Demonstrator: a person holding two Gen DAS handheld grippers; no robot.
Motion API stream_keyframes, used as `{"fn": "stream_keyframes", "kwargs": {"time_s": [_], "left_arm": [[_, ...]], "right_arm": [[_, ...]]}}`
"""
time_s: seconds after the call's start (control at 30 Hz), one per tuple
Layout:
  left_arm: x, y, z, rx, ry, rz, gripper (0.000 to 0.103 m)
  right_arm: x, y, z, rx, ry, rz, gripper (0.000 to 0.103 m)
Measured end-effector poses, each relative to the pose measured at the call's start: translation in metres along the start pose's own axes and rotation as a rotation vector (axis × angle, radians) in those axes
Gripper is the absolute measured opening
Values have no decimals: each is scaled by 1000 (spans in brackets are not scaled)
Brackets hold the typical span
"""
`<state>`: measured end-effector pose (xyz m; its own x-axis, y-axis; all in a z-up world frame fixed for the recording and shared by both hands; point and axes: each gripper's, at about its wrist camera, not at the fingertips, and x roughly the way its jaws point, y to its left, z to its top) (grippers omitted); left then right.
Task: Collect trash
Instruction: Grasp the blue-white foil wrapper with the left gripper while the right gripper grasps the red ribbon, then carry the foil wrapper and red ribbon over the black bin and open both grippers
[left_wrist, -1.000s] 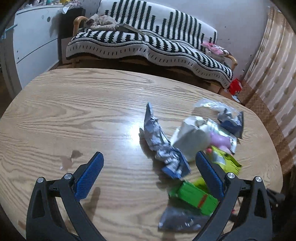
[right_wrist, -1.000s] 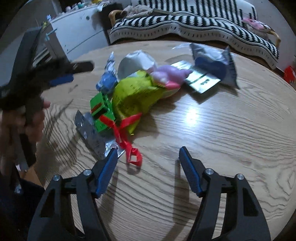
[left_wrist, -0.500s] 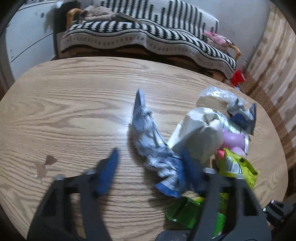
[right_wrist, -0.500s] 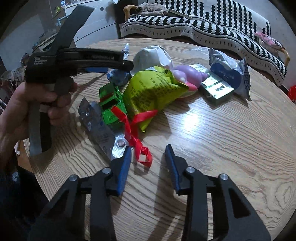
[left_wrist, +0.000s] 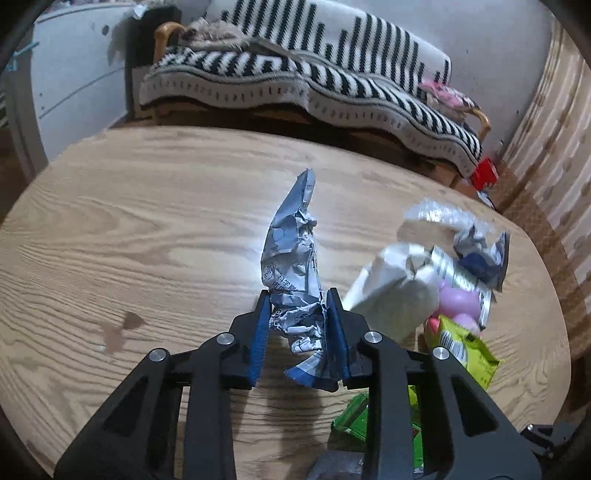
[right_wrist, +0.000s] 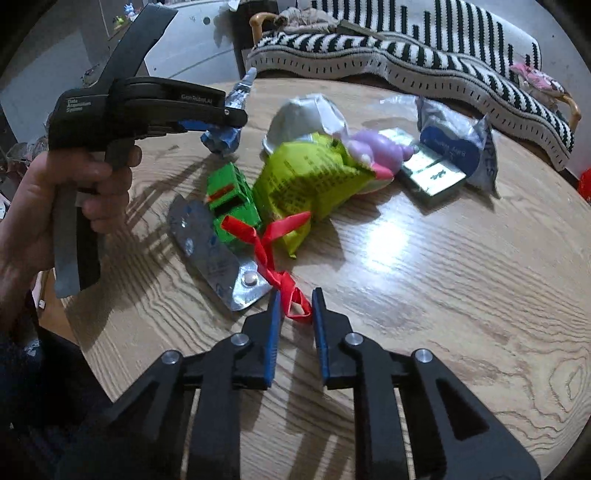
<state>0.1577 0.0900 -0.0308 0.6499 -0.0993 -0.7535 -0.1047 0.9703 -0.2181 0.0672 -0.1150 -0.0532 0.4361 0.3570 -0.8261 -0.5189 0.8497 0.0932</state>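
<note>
My left gripper (left_wrist: 297, 308) is shut on a crumpled blue-and-white wrapper (left_wrist: 293, 258) and holds it above the wooden table (left_wrist: 147, 236); it also shows in the right wrist view (right_wrist: 225, 138). My right gripper (right_wrist: 294, 308) is closed around the loop of a red ribbon (right_wrist: 273, 243) lying on the table. Beside the ribbon lie a silver blister pack (right_wrist: 218, 254), a green box (right_wrist: 231, 197) and a yellow-green bag (right_wrist: 314, 181).
More trash lies behind: a white crumpled bag (right_wrist: 306, 118), a pink toy (right_wrist: 376, 151), a silver packet (right_wrist: 432, 173) and a blue-and-clear bag (right_wrist: 454, 147). A striped sofa (left_wrist: 314, 85) stands past the table's far edge. A white cabinet (left_wrist: 74, 85) is at left.
Both grippers went from wide open to closed. The left moved forward onto the blue-and-white wrapper and lifted it. The right advanced and closed around the red ribbon's loop.
</note>
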Motion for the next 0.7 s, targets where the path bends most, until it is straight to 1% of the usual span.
{"fn": "stream_keyframes", "kwargs": {"time_s": [0.13, 0.2, 0.27, 0.33, 0.5, 0.6, 0.63, 0.7], "left_arm": [[-19, -4, 5, -26, -49, 0, 30], [-29, -13, 6, -18, -72, -5, 30], [-36, -25, 4, 0, -80, -29, 30], [-41, -47, 0, 38, -79, -56, 30], [-48, -113, -17, 160, -63, -136, 30], [-52, -161, -32, 234, -53, -192, 30], [-52, -179, -38, 260, -46, -214, 30], [-53, -211, -51, 311, -30, -253, 30]], "right_arm": [[-19, -11, -4, 31, -40, -13, 17], [-33, -27, -8, 74, -62, -32, 17], [-46, -44, -13, 117, -80, -51, 17], [-60, -61, -21, 157, -96, -77, 17], [-103, -121, -53, 289, -139, -161, 17], [-132, -162, -81, 379, -161, -216, 17], [-138, -170, -87, 396, -164, -229, 17], [-158, -193, -110, 450, -177, -267, 17]]}}
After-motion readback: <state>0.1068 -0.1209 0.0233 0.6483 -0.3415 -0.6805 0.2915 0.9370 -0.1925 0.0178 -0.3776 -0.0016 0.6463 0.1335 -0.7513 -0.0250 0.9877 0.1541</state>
